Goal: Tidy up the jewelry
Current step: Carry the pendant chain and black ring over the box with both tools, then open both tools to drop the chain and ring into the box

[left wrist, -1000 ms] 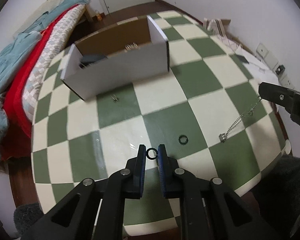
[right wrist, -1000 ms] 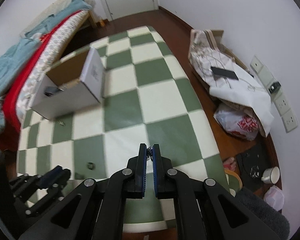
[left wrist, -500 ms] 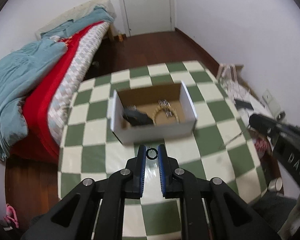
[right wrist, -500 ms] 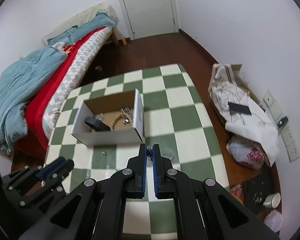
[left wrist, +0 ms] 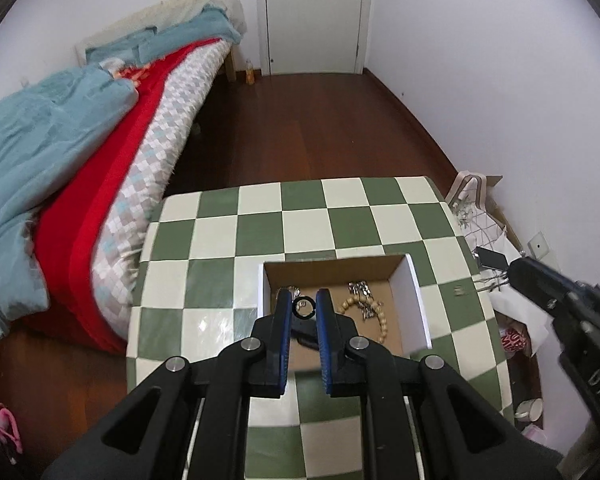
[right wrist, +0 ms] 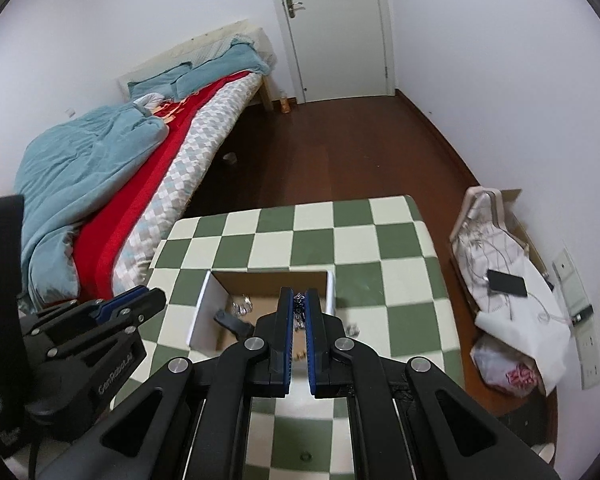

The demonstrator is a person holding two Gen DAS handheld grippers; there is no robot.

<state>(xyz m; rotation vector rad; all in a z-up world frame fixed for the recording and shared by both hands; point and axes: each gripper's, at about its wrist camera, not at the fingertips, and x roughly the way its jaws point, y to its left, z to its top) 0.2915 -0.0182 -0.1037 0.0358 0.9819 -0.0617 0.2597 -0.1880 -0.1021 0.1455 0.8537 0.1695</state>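
An open white cardboard box (left wrist: 418,312) with a brown inside stands on the green-and-cream checked table (left wrist: 220,240). In it lie a beaded bracelet (left wrist: 382,316) and silver pieces (left wrist: 358,289). My left gripper (left wrist: 304,294) hovers above the box's left part, shut on a small black ring (left wrist: 295,307). My right gripper (right wrist: 299,292) is above the box (right wrist: 199,314) too, shut on a silver chain (right wrist: 299,301) that dangles between its fingers. In each view the other gripper shows at the edge: the right gripper (left wrist: 516,276) and the left gripper (right wrist: 156,298).
Another small ring (right wrist: 306,457) lies on the table near its front edge, and a small metal piece (right wrist: 352,328) lies right of the box. A bed (left wrist: 80,160) with red and teal bedding runs along the left. A phone (right wrist: 506,282) rests on a white cloth on the floor at right.
Both grippers have risen from the table and moved toward the box, each keeping its piece. The box now lies directly under their tips, and more of the room shows.
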